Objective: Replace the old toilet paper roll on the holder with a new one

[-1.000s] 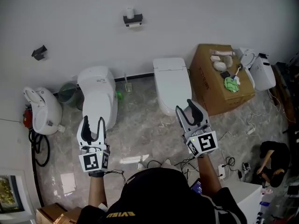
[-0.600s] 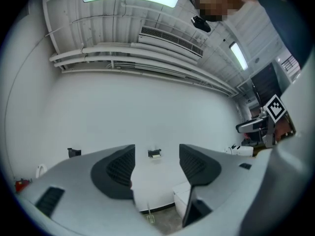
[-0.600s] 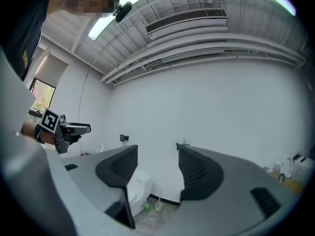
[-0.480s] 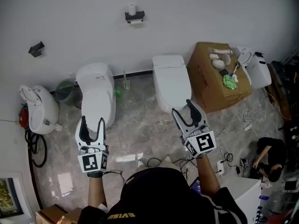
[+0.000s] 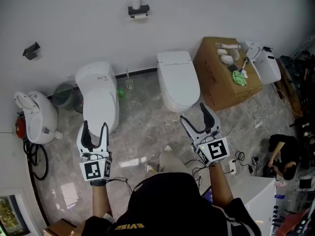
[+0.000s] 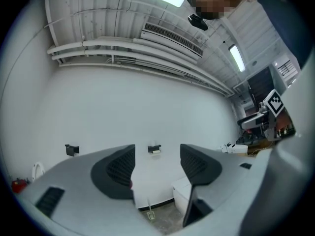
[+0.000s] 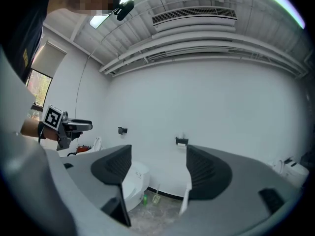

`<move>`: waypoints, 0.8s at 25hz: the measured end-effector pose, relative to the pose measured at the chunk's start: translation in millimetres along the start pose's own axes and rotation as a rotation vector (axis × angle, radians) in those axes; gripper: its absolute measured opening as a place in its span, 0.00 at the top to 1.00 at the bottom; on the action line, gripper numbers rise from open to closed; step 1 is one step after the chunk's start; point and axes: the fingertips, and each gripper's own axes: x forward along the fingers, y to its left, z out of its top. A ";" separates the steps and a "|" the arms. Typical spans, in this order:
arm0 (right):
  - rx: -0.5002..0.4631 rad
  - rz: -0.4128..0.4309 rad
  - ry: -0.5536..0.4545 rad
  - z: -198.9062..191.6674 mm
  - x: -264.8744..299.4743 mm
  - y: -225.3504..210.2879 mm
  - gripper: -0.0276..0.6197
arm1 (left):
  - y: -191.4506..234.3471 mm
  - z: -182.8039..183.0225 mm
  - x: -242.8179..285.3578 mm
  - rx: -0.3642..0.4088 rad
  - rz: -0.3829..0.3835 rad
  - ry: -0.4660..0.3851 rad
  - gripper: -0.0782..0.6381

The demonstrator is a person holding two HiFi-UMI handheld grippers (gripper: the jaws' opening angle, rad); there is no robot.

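Note:
The black paper holder point(image 5: 138, 11) is fixed high on the white wall with a white roll point(image 5: 136, 2) standing on top of it. It also shows small and far off as the holder point(image 6: 154, 149) in the left gripper view and as the holder point(image 7: 181, 141) in the right gripper view. My left gripper point(image 5: 94, 128) hangs over the floor in front of the left toilet, open and empty. My right gripper point(image 5: 195, 115) is held near the front of the middle toilet; its jaws are opening with nothing between them. Both grippers are far from the holder.
Two white toilets point(image 5: 96, 95) point(image 5: 178, 80) stand against the wall, with a third toilet point(image 5: 30, 118) at the far left. A cardboard box point(image 5: 212, 75) carries pale rolls and a green cloth. A second black bracket point(image 5: 31, 50) hangs on the wall. Cables and another person point(image 5: 280, 154) are at the right.
The right gripper's jaws have spread clearly wider and the left's slightly. The wall and toilets have slid up in the head view, and a foot now shows on the floor.

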 end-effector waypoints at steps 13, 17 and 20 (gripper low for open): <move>0.014 -0.020 -0.026 -17.7 104.9 -83.6 0.41 | 14.9 -28.0 106.4 0.021 0.010 0.024 0.48; 0.037 -0.016 -0.036 -17.9 157.9 -131.9 0.41 | 13.3 -29.1 174.9 0.064 -0.016 0.051 0.48; 0.072 0.016 -0.041 -22.2 190.4 -161.8 0.41 | 11.0 -19.1 221.2 0.050 -0.004 0.043 0.48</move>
